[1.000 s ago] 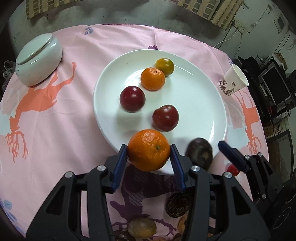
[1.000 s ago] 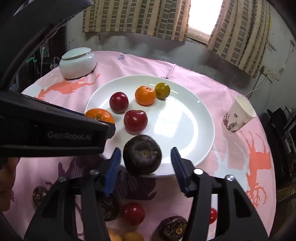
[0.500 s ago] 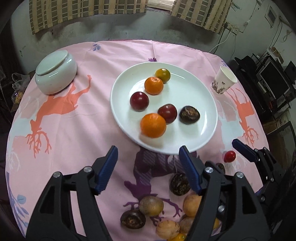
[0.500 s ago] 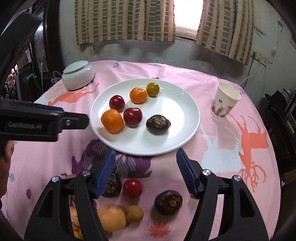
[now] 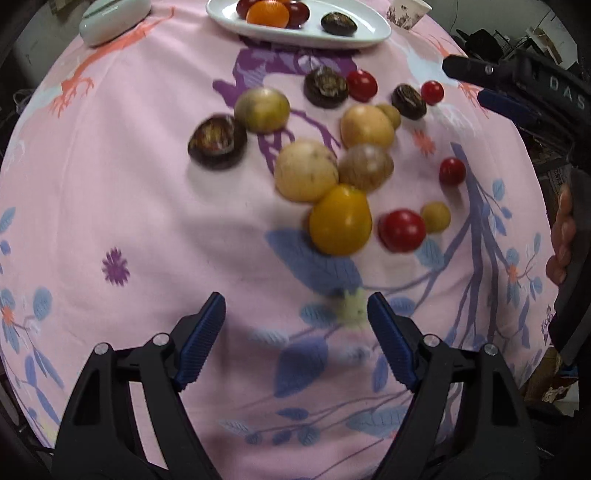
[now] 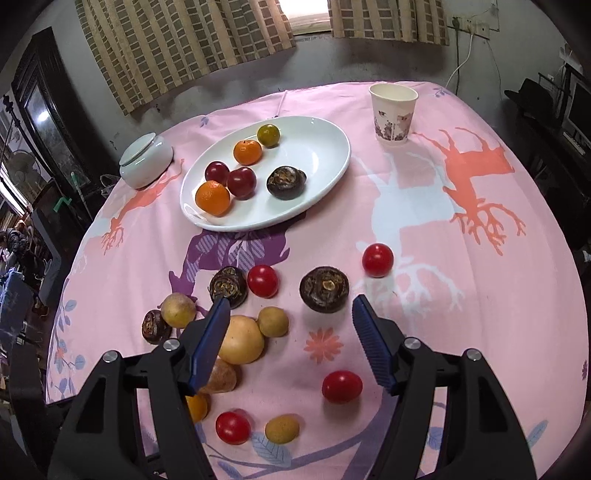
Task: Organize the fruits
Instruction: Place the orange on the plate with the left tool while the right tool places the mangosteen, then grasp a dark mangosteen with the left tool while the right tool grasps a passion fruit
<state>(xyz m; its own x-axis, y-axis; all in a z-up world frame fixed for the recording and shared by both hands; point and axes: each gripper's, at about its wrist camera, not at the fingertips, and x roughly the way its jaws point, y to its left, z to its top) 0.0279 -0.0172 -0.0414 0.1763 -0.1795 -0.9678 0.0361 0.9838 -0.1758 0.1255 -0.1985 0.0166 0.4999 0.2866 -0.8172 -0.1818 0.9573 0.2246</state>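
Observation:
A white plate (image 6: pixel 325 173) holds two oranges, two dark red plums, a small green-yellow citrus and a dark brown fruit (image 6: pixel 286 181). The plate also shows at the top of the left wrist view (image 5: pixel 373 31). Loose fruits lie on the pink cloth nearer me: a yellow fruit (image 5: pixel 340 219), pale brown ones (image 5: pixel 306 170), dark brown ones (image 6: pixel 324 289) and red tomatoes (image 6: pixel 341 386). My left gripper (image 5: pixel 295 339) is open and empty, well short of the loose fruits. My right gripper (image 6: pixel 291 339) is open and empty, just short of a dark brown fruit.
A white lidded bowl (image 6: pixel 146 160) stands left of the plate. A paper cup (image 6: pixel 393 112) stands to the plate's right. The round table's edge falls away on both sides. The right gripper's body (image 5: pixel 517 85) shows at the left wrist view's right edge.
Both grippers have let go of their fruits, the orange and the dark brown fruit, on the plate, opened and pulled back toward me. The left one has dropped low over the cloth.

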